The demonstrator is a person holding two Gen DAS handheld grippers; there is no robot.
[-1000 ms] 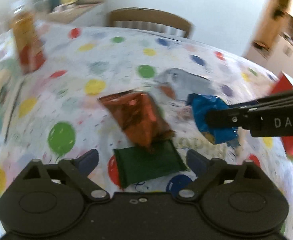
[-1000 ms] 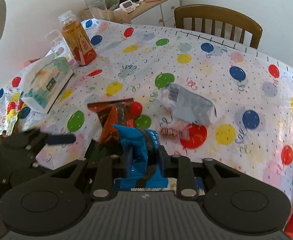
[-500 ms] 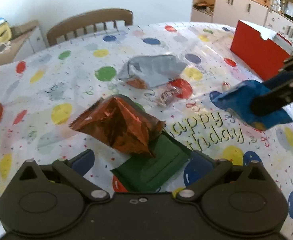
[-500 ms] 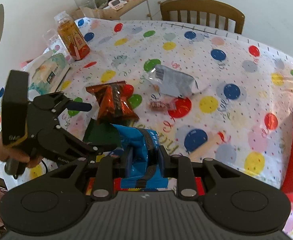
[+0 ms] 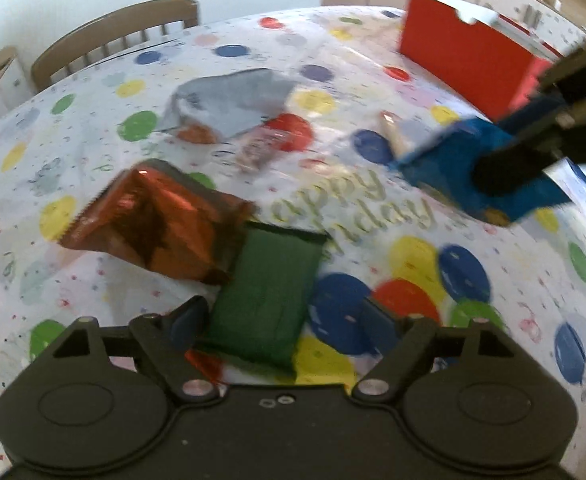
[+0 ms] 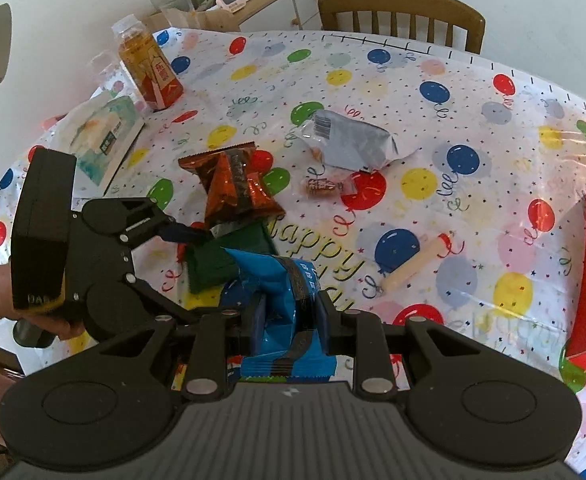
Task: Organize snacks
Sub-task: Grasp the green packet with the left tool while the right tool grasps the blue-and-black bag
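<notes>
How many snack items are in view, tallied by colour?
Blue packet, held in the right gripper: 1
Orange packet: 1
Green packet: 1
Grey packet: 1
Small brown candy: 1
Pale stick: 1
Total: 6

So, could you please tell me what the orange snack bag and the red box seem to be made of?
Crinkled orange snack bag: likely metallised plastic film, glossy, with bright glints and a serrated seal. Red box: probably matte cardboard, with flat faces and a pale cut edge.
</notes>
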